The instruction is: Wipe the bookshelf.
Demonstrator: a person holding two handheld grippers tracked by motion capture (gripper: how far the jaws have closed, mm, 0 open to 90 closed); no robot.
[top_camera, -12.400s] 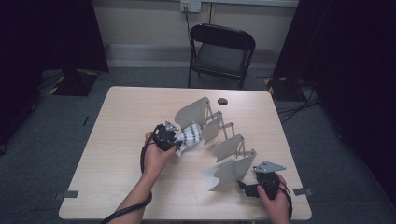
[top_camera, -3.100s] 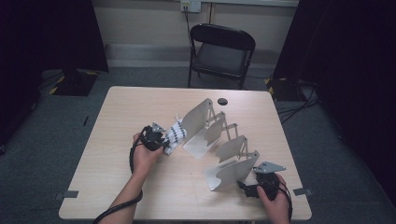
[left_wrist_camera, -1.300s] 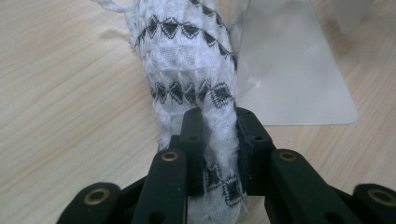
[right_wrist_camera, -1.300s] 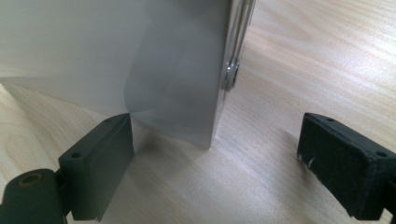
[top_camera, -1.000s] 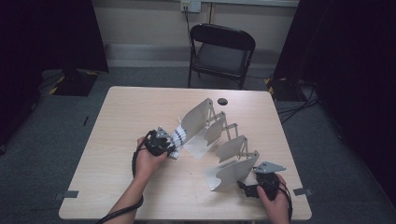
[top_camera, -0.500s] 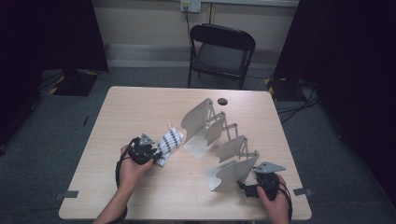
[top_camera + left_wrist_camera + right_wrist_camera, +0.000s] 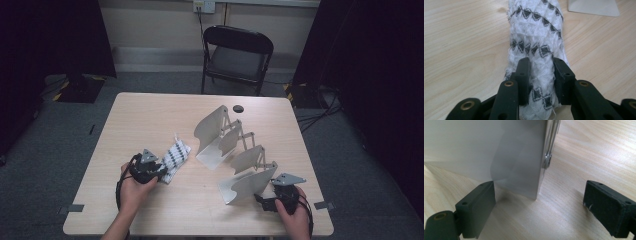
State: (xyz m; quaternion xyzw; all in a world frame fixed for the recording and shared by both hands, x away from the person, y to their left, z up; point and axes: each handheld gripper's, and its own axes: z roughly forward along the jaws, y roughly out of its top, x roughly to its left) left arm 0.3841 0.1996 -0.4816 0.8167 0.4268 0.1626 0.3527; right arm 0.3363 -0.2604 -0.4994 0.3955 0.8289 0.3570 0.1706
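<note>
While its jaws ease apart, left gripper [image 7: 540, 72] straddles rolled cloth [image 7: 536, 37].

A black folding chair [image 7: 237, 57] stands at the table's [image 7: 150, 115] twelve o'clock edge. A small black disc [image 7: 238, 108] lies near that far edge, at one o'clock.

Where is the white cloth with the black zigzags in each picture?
High view: the cloth lies on the table, lower left of middle, in front of the left gripper.
Left gripper view: the cloth runs up the middle from between the black jaws.
Right gripper view: not in it.
Shared landmark: the white folding rack, whose corner shows top right in the left gripper view.
</note>
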